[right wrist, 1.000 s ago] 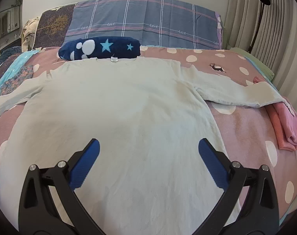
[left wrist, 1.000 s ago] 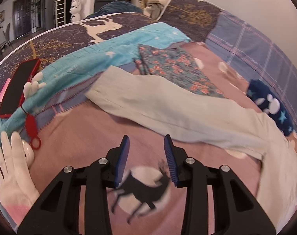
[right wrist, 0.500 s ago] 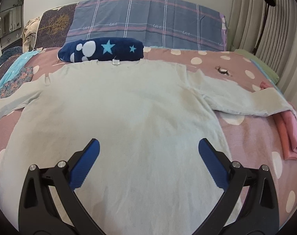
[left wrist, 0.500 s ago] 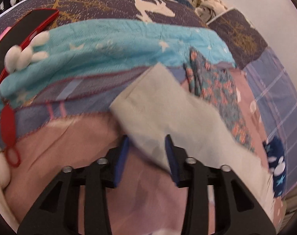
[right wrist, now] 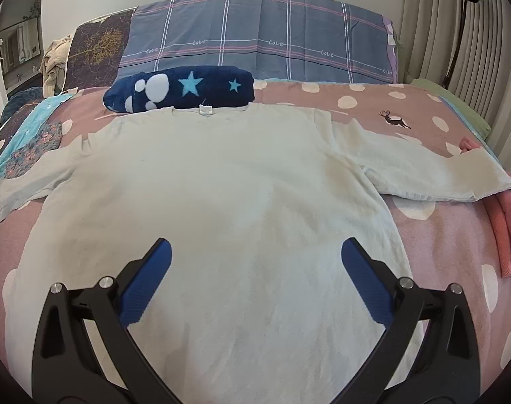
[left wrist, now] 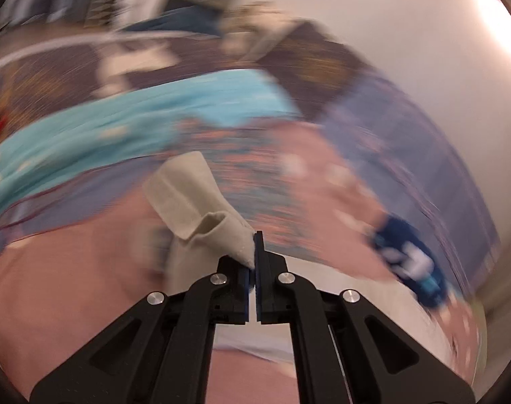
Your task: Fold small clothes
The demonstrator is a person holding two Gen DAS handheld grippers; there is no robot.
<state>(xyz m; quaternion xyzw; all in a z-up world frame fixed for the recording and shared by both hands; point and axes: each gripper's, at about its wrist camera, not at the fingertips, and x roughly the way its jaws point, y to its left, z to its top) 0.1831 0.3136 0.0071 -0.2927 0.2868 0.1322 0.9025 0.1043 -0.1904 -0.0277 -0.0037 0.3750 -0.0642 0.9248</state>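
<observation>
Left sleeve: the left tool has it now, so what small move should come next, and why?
Probably carry the sleeve inward over the shirt body. The left tool is shut on its cuff end, and the shirt lies flat with the right tool open above it.

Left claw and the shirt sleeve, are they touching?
Touching. The left wrist view shows the left claw shut on the sleeve of the pale shirt, with the cloth pinched between its blue pads.

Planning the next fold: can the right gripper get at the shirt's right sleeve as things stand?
Probably yes. The right gripper hangs open over the shirt, holding nothing, and the right sleeve lies flat and uncovered, its cuff end over pink clothes.
</observation>
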